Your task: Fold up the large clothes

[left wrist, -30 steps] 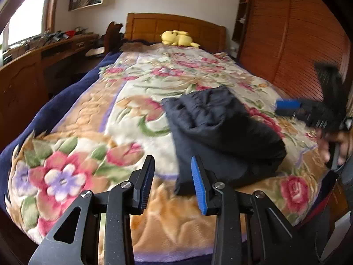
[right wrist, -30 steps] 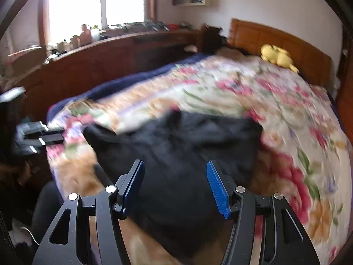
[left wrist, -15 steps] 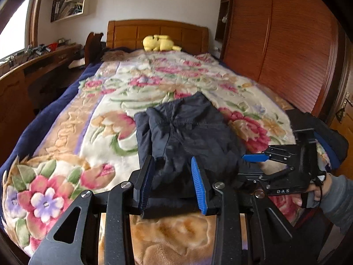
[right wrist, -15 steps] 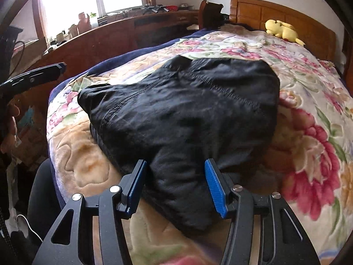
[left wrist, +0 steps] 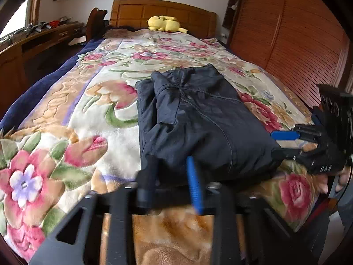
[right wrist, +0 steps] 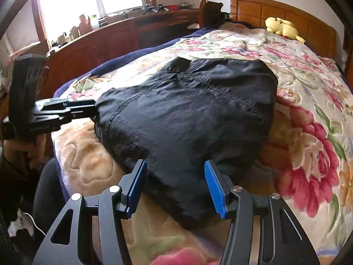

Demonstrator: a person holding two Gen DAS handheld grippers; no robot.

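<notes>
Dark garment [left wrist: 198, 119], already folded into a thick bundle, lying near the foot of the bed on the floral blanket [left wrist: 72, 130].

Left gripper [left wrist: 171, 181] at its near edge, jaws just been closing on the hem; blurred, so cannot tell whether gripped. Right gripper [right wrist: 175, 185] parted, straddling a corner of the bundle, pads not pressing.

Risks, as a judgement: pinching only the top layer, so the fold peels open on lifting; snagging plush blanket along with cloth; uneven pull from 2 hands skewing the bundle; slippery fabric sliding off the bed edge.

Beyond: wooden headboard [left wrist: 163, 11] with yellow plush [left wrist: 165, 23], desk [right wrist: 141, 22] under a bright window, louvred wardrobe [left wrist: 297, 44].
</notes>
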